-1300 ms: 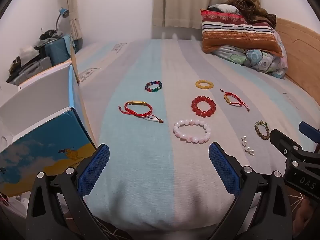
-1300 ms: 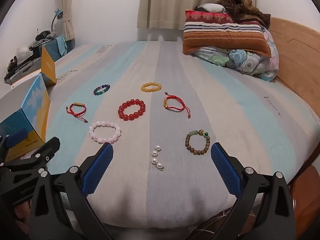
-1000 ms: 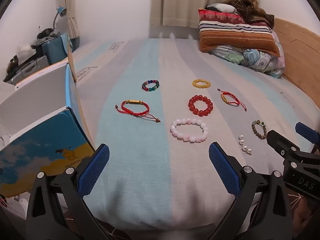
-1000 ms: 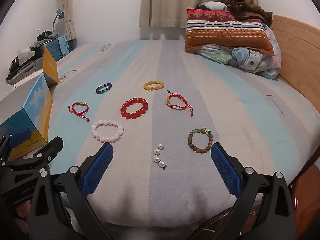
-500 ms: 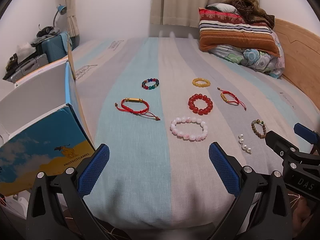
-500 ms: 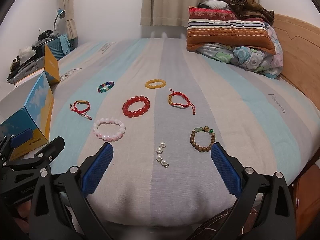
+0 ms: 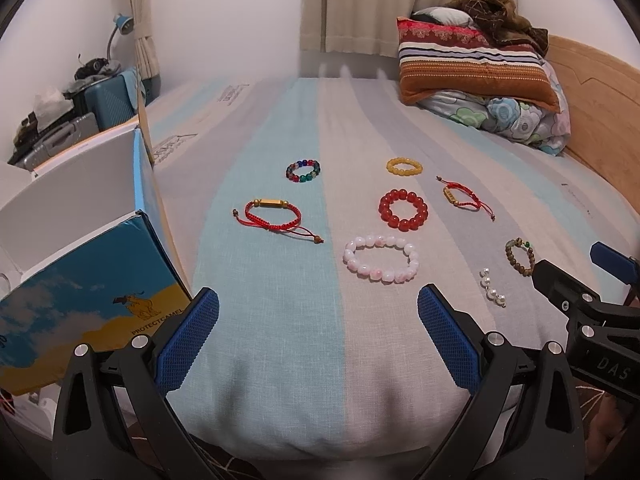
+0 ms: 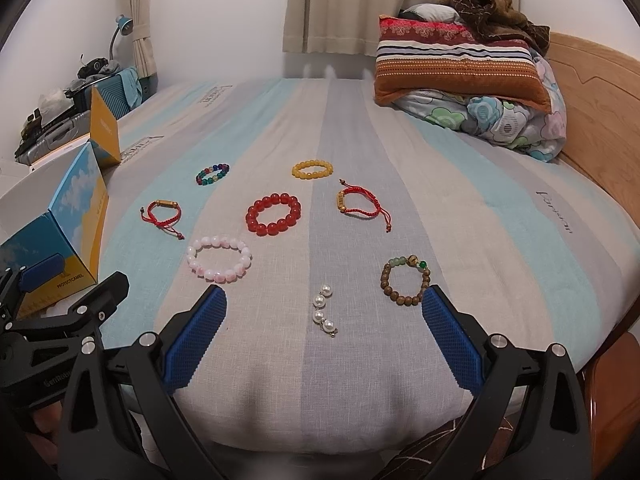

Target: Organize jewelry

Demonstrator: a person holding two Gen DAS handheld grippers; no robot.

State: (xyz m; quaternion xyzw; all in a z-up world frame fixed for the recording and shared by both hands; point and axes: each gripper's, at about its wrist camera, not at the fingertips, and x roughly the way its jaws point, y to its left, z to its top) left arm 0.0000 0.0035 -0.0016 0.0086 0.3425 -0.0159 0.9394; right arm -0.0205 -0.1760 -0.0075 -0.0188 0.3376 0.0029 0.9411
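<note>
Several bracelets lie spread on the striped bed (image 7: 280,340): a pink bead bracelet (image 7: 381,258), a red bead bracelet (image 7: 403,209), a yellow bead bracelet (image 7: 404,167), a multicolour bead bracelet (image 7: 303,171), a red cord bracelet (image 7: 274,216), a second red cord bracelet (image 8: 358,204), a brown wooden bracelet (image 8: 405,286) and a short pearl string (image 8: 325,311). An open blue and yellow box (image 7: 80,288) stands at the left. My left gripper (image 7: 318,332) is open and empty above the bed's near edge. My right gripper (image 8: 322,328) is open and empty just short of the pearl string.
A striped pillow (image 8: 456,68) and a folded floral quilt (image 8: 500,120) are piled at the far right by the wooden headboard (image 8: 592,112). Suitcases and clutter (image 7: 80,112) stand past the bed's left side. Curtains (image 8: 328,4) hang behind.
Both grippers have drifted slightly toward the bed, so the jewelry sits a little nearer in view. Nothing has been picked up or moved.
</note>
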